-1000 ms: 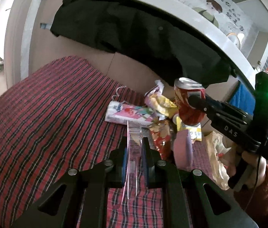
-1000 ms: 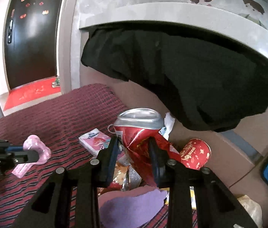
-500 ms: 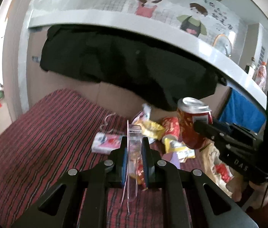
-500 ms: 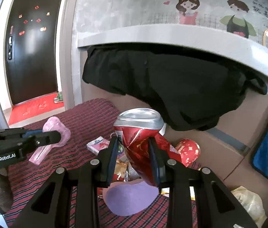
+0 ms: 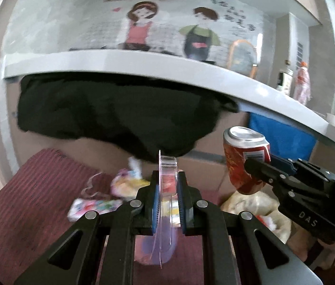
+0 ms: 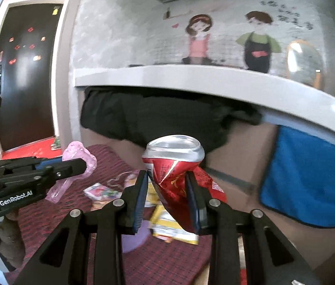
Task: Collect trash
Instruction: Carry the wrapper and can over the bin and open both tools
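Between the pads of the left tool (image 5: 167,201), one clear pink plastic piece (image 5: 166,204), clamped edge-on, pads pressed to both faces; between the pads of the right tool (image 6: 167,197), one crushed red can (image 6: 174,173), pinched at its dented waist, silver top upward, held off the surface. Below and ahead of both tools, on a red striped cloth (image 5: 24,204): loose wrappers (image 5: 129,185), a small printed packet (image 6: 100,191), a purple scrap (image 6: 134,237); behind these, a black garment (image 5: 110,114) hanging under a grey ledge (image 5: 143,64)
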